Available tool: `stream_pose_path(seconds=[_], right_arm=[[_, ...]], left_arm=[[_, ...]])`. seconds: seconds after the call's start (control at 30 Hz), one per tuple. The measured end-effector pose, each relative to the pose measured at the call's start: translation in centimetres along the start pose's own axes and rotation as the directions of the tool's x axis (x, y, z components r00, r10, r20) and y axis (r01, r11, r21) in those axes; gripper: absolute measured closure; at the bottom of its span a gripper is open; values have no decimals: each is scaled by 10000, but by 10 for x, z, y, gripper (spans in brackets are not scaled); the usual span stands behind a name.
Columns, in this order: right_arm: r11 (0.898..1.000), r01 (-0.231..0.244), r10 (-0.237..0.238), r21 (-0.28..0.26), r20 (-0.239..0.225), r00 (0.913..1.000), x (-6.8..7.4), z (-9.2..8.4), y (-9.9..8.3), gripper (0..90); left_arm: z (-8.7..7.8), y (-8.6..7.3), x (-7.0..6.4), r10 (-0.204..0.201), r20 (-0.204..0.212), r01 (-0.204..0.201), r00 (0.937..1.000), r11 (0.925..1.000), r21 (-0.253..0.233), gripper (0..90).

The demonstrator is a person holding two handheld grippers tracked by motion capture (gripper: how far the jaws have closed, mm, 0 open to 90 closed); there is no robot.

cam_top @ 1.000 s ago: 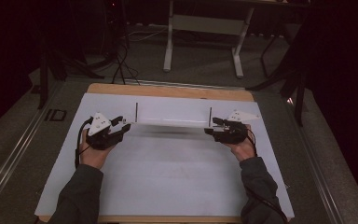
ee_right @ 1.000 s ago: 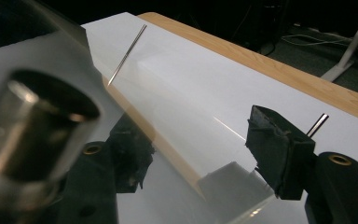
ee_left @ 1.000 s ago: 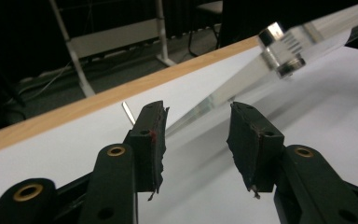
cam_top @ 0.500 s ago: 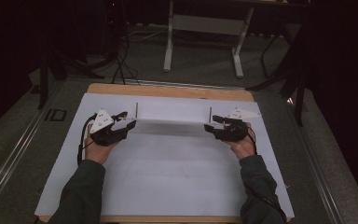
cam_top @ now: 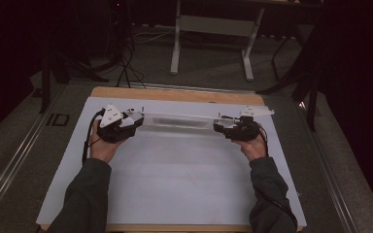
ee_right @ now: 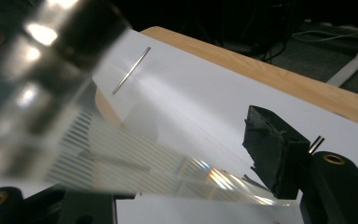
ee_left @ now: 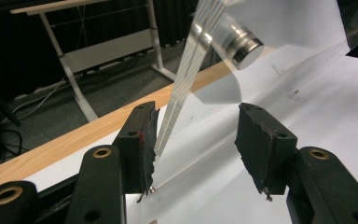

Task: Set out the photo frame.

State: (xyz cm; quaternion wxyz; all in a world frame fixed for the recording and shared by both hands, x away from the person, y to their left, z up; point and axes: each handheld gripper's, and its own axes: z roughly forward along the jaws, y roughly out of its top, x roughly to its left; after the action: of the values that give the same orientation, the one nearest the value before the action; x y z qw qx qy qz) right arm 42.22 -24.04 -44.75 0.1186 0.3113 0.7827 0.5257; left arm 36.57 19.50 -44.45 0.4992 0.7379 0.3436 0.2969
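Clear plastic: the thing I am working with looks like a long see-through strip (cam_top: 179,120), spanning between my two grippers in the upper middle of the high view, above the white sheet (cam_top: 175,184) that covers the wooden table (cam_top: 175,92).

Left gripper (cam_top: 132,120): jaws spread apart in its own view; the strip's edge (ee_left: 179,88) runs down beside the left pad (ee_left: 142,144), perhaps brushing it, and the right pad stands well clear. I read it as released, not pinching.

Right gripper (cam_top: 222,126): the strip (ee_right: 135,168) lies blurred across the lower half of its view and hides one jaw; the other pad (ee_right: 272,149) stands off to the right. I cannot tell whether it is clenched.

Fittings: a round metal stud (ee_left: 242,44) sits on the strip at the upper centre of the left gripper view; a thin metal pin (ee_right: 130,70) shows at the upper left of the right gripper view.

Handling, my guess: light, fairly stiff, slippery, easily scratched, prone to flex mid-span. Best taken flat across both ends, pads on the broad faces, near the studs.

Writing: dark marks on the floor at the left of the high view, too small to read; no brand visible.
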Motion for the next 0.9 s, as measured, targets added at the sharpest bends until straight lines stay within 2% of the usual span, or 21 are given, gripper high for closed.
stream_pose_path(seconds=[0.1, 0.17, 0.3, 0.33, 0.37, 0.4, 0.53, 0.63, 0.9], right_arm=[[9999, -69, 68, -96, -57, 10000, 2, -4, 4, 421], [10000, -13, 13, -31, 96, 10000, 5, -7, 9, 427], [9998, -191, 192, -35, 169, 9997, 7, -11, 15, 429], [9996, -279, 281, -85, 164, 9995, 7, -12, 15, 430], [9996, -279, 281, -85, 164, 9995, 7, -12, 15, 430], [9978, -597, 597, -287, -14, 9982, 6, -14, 16, 434], [9975, -670, 671, -223, 18, 9977, 8, -12, 15, 445], [9969, -765, 766, -166, 42, 9971, 9, -13, 15, 446], [9963, -799, 804, -329, 153, 9966, 13, -14, 12, 443]], left_arm=[[-5, 4, 0, -259, 60, 260, 9996, 9996, -86, 508], [-8, 9, -1, -440, 79, 440, 9990, 9990, -51, 519], [-11, 14, -2, -644, 45, 644, 9979, 9978, -131, 546], [-12, 15, -1, -893, 130, 895, 9959, 9959, -163, 549], [-12, 15, -1, -893, 130, 895, 9959, 9959, -163, 559], [-12, 15, -1, -1077, 218, 1081, 9939, 9940, -194, 559], [-11, 12, 3, -1570, 437, 1585, 9866, 9868, -322, 558], [-11, 13, 2, -1732, 339, 1740, 9843, 9844, -251, 551], [-11, 13, 1, -1711, 329, 1720, 9847, 9848, -252, 542]])
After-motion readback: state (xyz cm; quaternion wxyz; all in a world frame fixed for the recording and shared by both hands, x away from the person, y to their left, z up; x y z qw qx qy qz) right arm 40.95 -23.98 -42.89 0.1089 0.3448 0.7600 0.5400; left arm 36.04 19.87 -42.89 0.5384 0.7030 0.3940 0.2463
